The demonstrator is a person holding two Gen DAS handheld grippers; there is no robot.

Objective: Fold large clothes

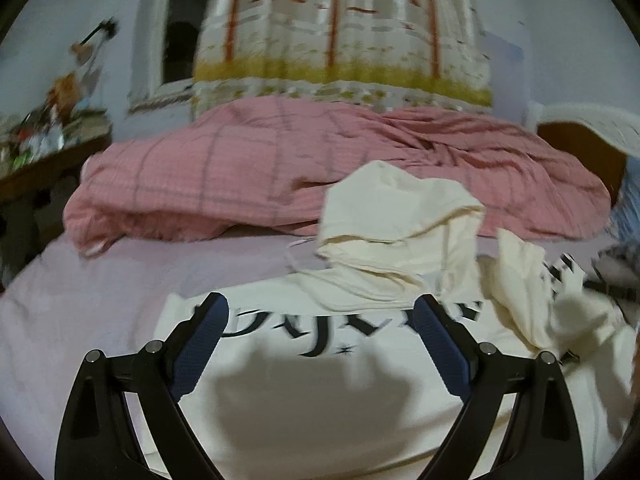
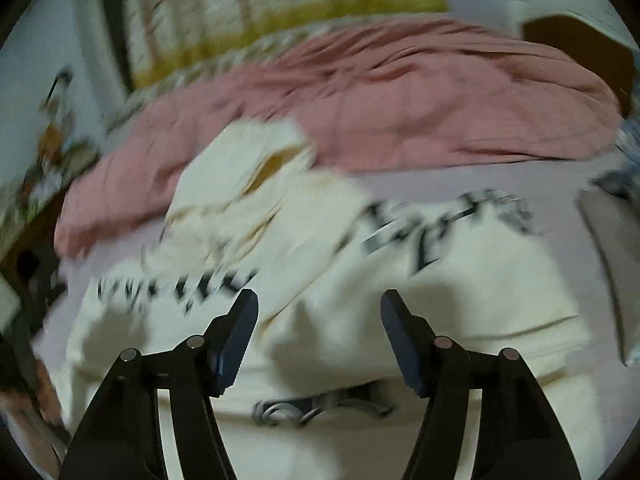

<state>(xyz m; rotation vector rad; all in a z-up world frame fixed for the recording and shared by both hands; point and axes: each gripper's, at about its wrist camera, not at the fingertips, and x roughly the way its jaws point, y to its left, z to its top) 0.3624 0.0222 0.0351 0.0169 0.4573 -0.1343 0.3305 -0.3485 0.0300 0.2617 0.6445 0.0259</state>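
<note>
A cream T-shirt (image 1: 320, 392) with black lettering lies on the pale pink bed sheet (image 1: 100, 304). Its far part is bunched into a rumpled heap (image 1: 392, 224), and a loose flap (image 1: 532, 292) lies crumpled at the right. My left gripper (image 1: 322, 312) hovers open over the printed chest, with nothing between its blue pads. In the blurred right wrist view the same shirt (image 2: 460, 300) spreads below, one fold thrown across the lettering. My right gripper (image 2: 319, 308) stands open above it, jaws well apart and nothing between them.
A pink checked quilt (image 1: 280, 168) is piled across the far side of the bed. Behind it hangs a patterned curtain (image 1: 340, 32). A cluttered table (image 1: 44, 140) stands at the left, and a wooden headboard (image 1: 580, 148) at the right.
</note>
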